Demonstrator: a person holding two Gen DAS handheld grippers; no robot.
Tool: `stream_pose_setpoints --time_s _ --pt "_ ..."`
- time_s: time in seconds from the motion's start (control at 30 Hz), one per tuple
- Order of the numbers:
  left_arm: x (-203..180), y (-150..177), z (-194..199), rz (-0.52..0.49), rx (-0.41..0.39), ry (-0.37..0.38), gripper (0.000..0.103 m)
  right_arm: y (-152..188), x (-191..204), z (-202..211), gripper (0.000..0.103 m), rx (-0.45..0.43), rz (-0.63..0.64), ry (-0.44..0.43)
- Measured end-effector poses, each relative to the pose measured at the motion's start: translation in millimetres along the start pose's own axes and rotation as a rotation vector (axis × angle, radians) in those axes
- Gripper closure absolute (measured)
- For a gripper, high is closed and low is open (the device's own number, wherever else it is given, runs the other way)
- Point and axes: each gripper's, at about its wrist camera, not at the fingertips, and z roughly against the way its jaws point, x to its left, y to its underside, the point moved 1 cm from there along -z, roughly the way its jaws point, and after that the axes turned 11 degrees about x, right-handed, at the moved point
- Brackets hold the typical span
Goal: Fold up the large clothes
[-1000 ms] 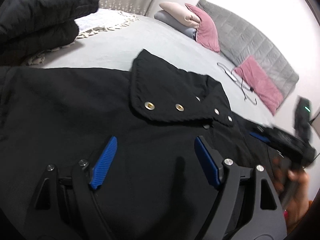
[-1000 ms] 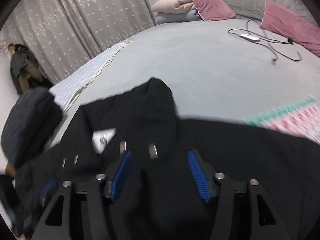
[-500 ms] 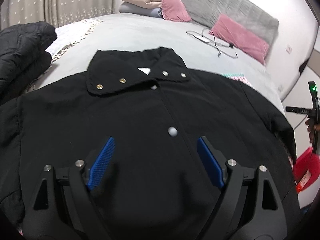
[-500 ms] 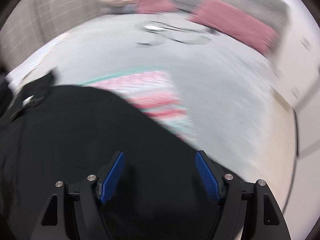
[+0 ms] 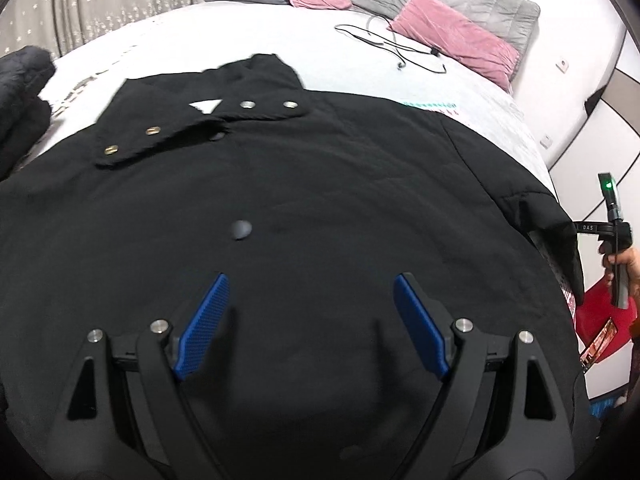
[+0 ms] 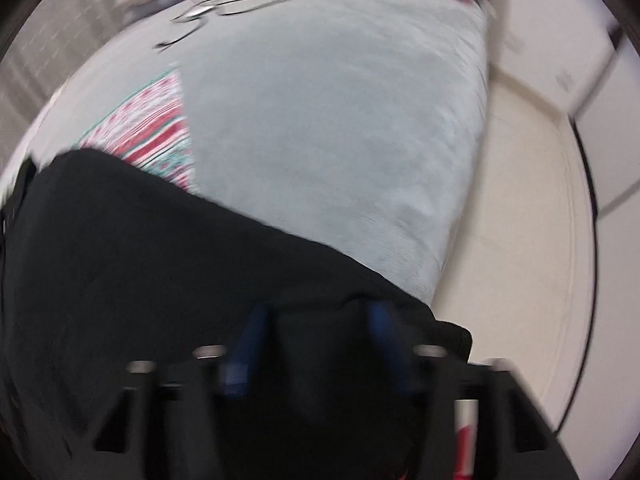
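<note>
Grey bed [image 6: 340,128] extends bare beyond the right gripper [image 6: 320,344], floor to its right. Black jacket [image 5: 320,208] lies spread flat below the left gripper [image 5: 310,312], whose jaws stand wide apart, nothing between. Right gripper's jaws are closing on the jacket's sleeve edge [image 6: 400,304]; half a second ago they stood wide over flat cloth.

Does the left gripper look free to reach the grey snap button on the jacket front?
Probably yes. The left gripper hovers open over the black jacket, and the grey snap button lies uncovered just ahead of its fingers, with nothing between.
</note>
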Motion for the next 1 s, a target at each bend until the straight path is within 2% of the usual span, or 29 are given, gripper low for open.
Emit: stream_pose_setpoints --time_s 0.03,0.07,0.17,0.3,0.37,0.4,0.47,0.5,0.53,0.57,0.6,0.63,0.67,0.7,0.77,0.83,0.9,0.93,1.0 --pt "-6 -2 -2 -0.007 -0.001 0.003 0.019 1 9 7 0.093 -0.004 0.046 0.055" --pt "-15 -6 -6 -0.018 -0.003 0.010 0.019 2 18 12 0.098 -0.012 0.073 0.087" --pt "-43 -20 -18 -0.055 -0.012 0.040 0.019 -3 29 39 0.100 -0.084 0.133 0.188" --pt "-90 -42 -34 -0.114 -0.034 0.091 0.020 -45 41 84 0.100 -0.278 0.157 0.468" --pt "-119 -54 -41 -0.152 -0.066 0.116 0.023 -73 47 99 0.100 -0.339 0.156 0.536" --pt "-129 -58 -44 -0.163 -0.077 0.134 0.023 -88 51 101 0.101 -0.364 0.153 0.606" --pt "-153 -66 -55 -0.175 -0.089 0.208 0.023 -114 52 91 0.100 -0.394 0.140 0.821" --pt "-161 -67 -62 -0.178 -0.082 0.238 0.023 -124 49 84 0.099 -0.372 0.110 0.811" --pt "-171 -67 -76 -0.187 -0.051 0.268 0.023 -131 45 80 0.098 -0.348 0.063 0.758" --pt "-178 -66 -91 -0.194 -0.002 0.279 0.023 -134 40 80 0.096 -0.345 -0.021 0.634" --pt "-185 -62 -108 -0.211 0.041 0.249 0.022 -131 41 81 0.090 -0.364 -0.054 0.537" --pt "-189 -59 -112 -0.238 0.018 0.213 0.021 -126 49 81 0.085 -0.385 -0.048 0.424" --pt "-196 -55 -109 -0.277 -0.006 0.190 0.018 -120 63 77 0.075 -0.392 0.002 0.329" --pt "-197 -55 -106 -0.280 0.001 0.181 0.018 -114 75 74 0.065 -0.393 0.044 0.276" --pt "-194 -51 -96 -0.283 0.024 0.191 0.018 -99 110 66 0.056 -0.392 0.141 0.136" --pt "-187 -43 -85 -0.298 0.035 0.185 0.018 -80 138 54 0.054 -0.353 0.206 -0.036" --pt "-173 -29 -69 -0.319 0.025 0.155 0.018 -62 160 40 0.054 -0.325 0.248 -0.164" --pt "-165 -24 -63 -0.320 0.021 0.139 0.018 -53 166 33 0.054 -0.313 0.276 -0.183" --pt "-138 -7 -47 -0.314 0.018 0.097 0.018 -50 167 12 0.055 -0.301 0.327 -0.098"
